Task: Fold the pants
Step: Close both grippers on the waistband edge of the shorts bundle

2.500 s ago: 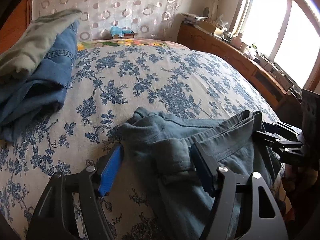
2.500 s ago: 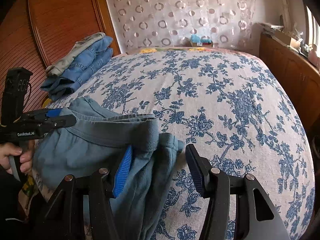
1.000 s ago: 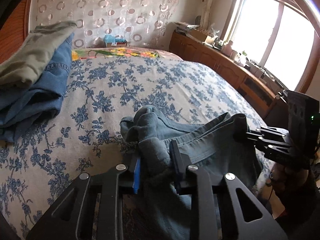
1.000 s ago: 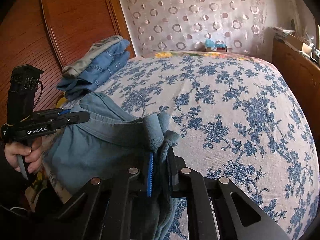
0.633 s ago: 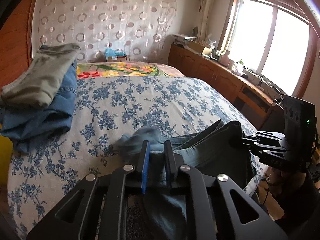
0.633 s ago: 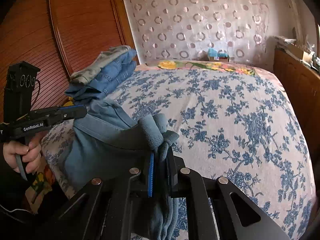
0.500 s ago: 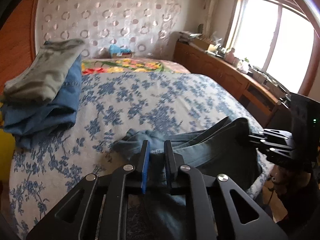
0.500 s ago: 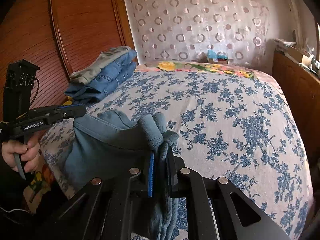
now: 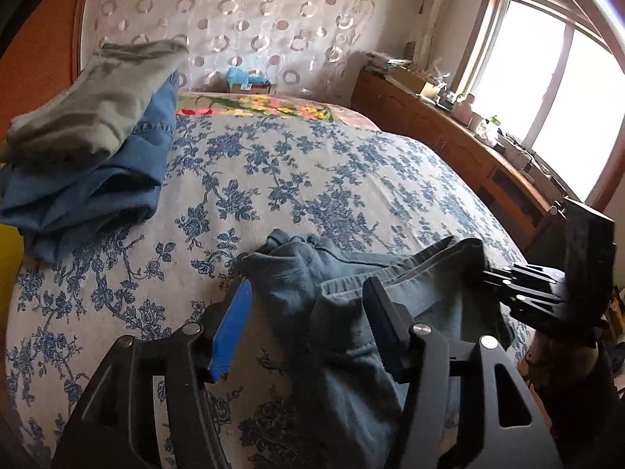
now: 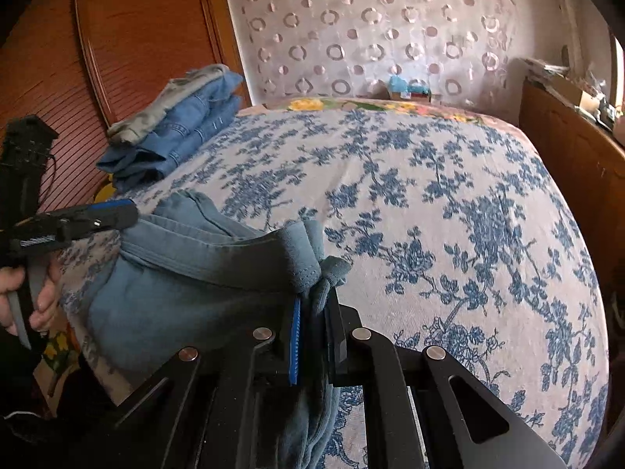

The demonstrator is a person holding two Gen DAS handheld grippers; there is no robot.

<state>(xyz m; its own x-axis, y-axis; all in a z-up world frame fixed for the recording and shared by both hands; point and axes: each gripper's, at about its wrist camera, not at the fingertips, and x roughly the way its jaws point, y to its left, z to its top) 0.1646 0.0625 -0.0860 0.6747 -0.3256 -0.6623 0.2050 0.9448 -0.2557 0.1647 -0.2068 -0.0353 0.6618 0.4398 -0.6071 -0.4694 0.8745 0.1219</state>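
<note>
Blue-grey pants (image 9: pixel 343 281) lie bunched at the near edge of the flowered bedspread (image 9: pixel 312 176), their lower part hanging over the edge. My left gripper (image 9: pixel 308 320) straddles the waistband's left corner. Its jaws are opening and the pads stand clear of the cloth on both sides. In the right wrist view that gripper (image 10: pixel 97 215) shows at the left, held by a hand. My right gripper (image 10: pixel 312 320) is shut on the other corner of the pants (image 10: pixel 187 273). The left wrist view shows it at the right (image 9: pixel 523 293).
A stack of folded jeans under a grey-green garment (image 9: pixel 90 156) sits at the far left of the bed, by the wooden headboard (image 10: pixel 136 39). A low wooden cabinet (image 9: pixel 449 136) with clutter runs under the window. A small box (image 9: pixel 250 82) stands beyond the bed.
My left gripper's jaws have spread and let go of the waistband corner, which now rests on the bed. The right gripper keeps its grip on the other corner.
</note>
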